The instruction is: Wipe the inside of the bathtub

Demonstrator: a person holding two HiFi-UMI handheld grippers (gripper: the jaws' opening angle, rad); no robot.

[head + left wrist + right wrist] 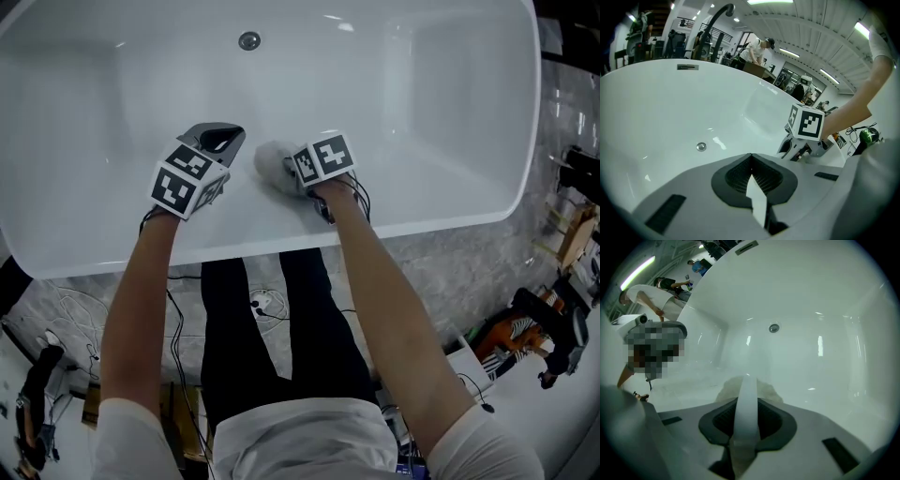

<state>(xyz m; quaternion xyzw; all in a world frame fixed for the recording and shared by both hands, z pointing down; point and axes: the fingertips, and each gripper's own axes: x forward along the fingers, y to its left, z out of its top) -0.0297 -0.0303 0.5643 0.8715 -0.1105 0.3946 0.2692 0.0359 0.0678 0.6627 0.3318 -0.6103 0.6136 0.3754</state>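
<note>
The white bathtub (450, 141) fills the top of the head view, its round drain (248, 40) on the floor near the far wall. My right gripper (286, 171) is shut on a pale grey cloth (272, 165) that rests against the inner near wall. In the right gripper view the cloth (768, 391) bulges past the jaws (747, 399), a strip of it pinched between them. My left gripper (221, 141) hovers just left of the cloth, inside the tub. Its jaws (751, 157) meet at the tips and hold nothing. The right gripper (801, 146) shows at its right.
The tub's near rim (281, 239) runs under both forearms. Cables (267, 305) lie on the marble floor by my legs. A dark faucet (715, 18) and an overflow slot (687, 67) stand at the far rim. People work at benches (757, 49) beyond the tub.
</note>
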